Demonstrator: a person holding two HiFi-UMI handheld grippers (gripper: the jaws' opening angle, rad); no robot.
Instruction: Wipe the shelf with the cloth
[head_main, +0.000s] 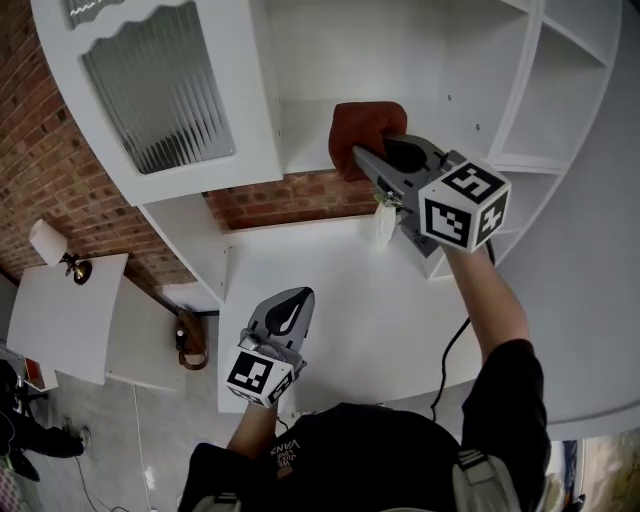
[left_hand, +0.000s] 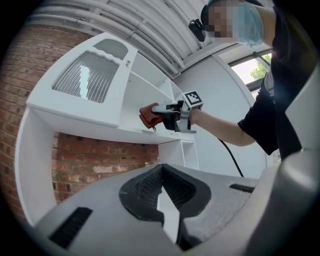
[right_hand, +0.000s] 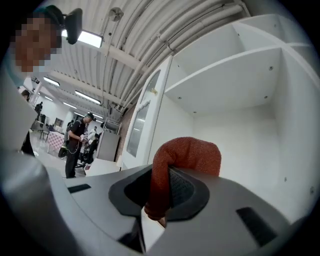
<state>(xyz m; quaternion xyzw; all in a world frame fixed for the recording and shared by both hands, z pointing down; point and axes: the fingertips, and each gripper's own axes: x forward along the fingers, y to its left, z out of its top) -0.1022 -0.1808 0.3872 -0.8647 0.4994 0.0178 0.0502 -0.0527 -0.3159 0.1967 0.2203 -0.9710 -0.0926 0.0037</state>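
Note:
A rust-red cloth (head_main: 362, 132) rests against the white shelf (head_main: 300, 140) inside the open cabinet bay. My right gripper (head_main: 372, 160) is shut on the cloth and reaches into that bay. From the right gripper view the cloth (right_hand: 185, 160) bulges up out of the jaws, with the bay's back wall beyond it. My left gripper (head_main: 285, 308) hangs low over the white counter (head_main: 330, 320), jaws together and holding nothing. The left gripper view looks up at the right gripper and the cloth (left_hand: 149, 116) on the shelf edge (left_hand: 125, 134).
A cabinet door with ribbed glass (head_main: 165, 85) stands open at the left. More white compartments (head_main: 560, 90) lie to the right. A brick wall (head_main: 290, 198) backs the counter. A black cable (head_main: 450, 350) hangs by the right arm. A person (right_hand: 77, 142) stands far off.

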